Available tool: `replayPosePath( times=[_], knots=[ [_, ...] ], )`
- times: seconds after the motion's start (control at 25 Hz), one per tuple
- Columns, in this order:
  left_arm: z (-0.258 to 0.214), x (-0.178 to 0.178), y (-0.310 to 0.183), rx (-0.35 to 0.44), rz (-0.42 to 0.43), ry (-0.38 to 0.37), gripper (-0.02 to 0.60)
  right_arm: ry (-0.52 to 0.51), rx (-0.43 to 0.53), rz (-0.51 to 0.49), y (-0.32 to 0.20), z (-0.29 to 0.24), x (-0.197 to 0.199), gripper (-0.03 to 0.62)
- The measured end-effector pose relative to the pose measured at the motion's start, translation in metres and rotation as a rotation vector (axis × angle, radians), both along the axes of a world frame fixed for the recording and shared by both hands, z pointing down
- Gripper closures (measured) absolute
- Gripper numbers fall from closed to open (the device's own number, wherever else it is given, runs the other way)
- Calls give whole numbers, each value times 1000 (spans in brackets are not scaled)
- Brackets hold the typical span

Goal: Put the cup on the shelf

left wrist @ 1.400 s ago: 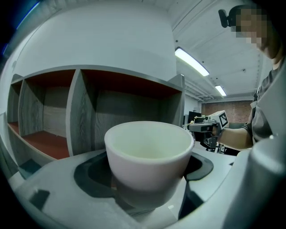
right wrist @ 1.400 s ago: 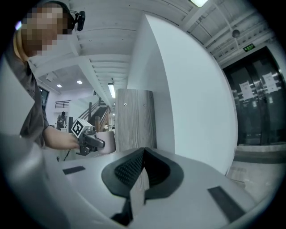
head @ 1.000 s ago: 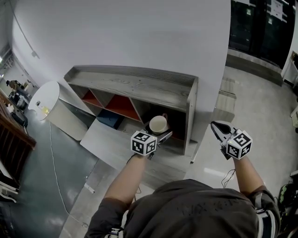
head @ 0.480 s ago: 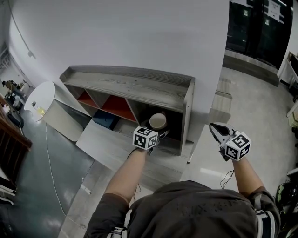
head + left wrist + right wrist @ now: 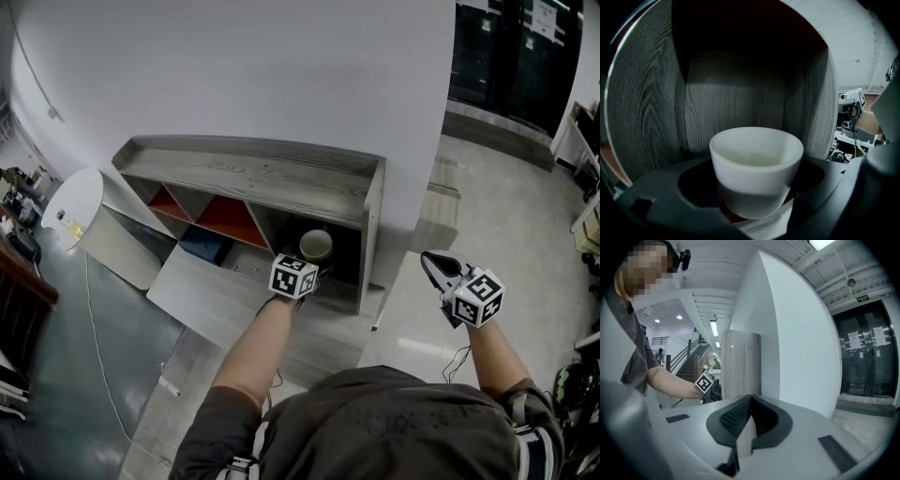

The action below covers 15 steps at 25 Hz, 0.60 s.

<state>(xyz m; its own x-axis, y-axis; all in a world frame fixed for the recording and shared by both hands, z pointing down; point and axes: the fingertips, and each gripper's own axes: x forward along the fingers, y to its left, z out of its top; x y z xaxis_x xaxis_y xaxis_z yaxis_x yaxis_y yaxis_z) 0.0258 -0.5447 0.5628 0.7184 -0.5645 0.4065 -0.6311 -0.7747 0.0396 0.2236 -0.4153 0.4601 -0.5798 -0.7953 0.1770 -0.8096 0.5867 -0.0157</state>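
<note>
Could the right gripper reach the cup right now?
Probably not. The cup is held by the left gripper inside the end compartment of the shelf, and its side panel stands between the cup and the right gripper, which is shut.

Cup (image 5: 316,245) in right-end compartment of shelf (image 5: 253,173), apparently on its floor, between jaws of left claw (image 5: 317,267) | right claw (image 5: 433,262) off shelf's right end

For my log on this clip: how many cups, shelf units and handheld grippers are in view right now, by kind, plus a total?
white cup, between the jaws of the left gripper: 1
grey wood-grain shelf unit: 1
handheld two-jaw grippers, counting that left gripper and the right gripper: 2
Total: 4
</note>
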Motion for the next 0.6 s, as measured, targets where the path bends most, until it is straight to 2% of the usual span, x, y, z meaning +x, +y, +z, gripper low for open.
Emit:
replayPosePath(
  times=[0.2,0.6],
  knots=[
    [12,2,-7,-10,-1,-18,160,3,-9,7,1,4,3,602],
    [12,5,-10,39,9,2,160,1,-22,3,3,9,1,602]
  ],
)
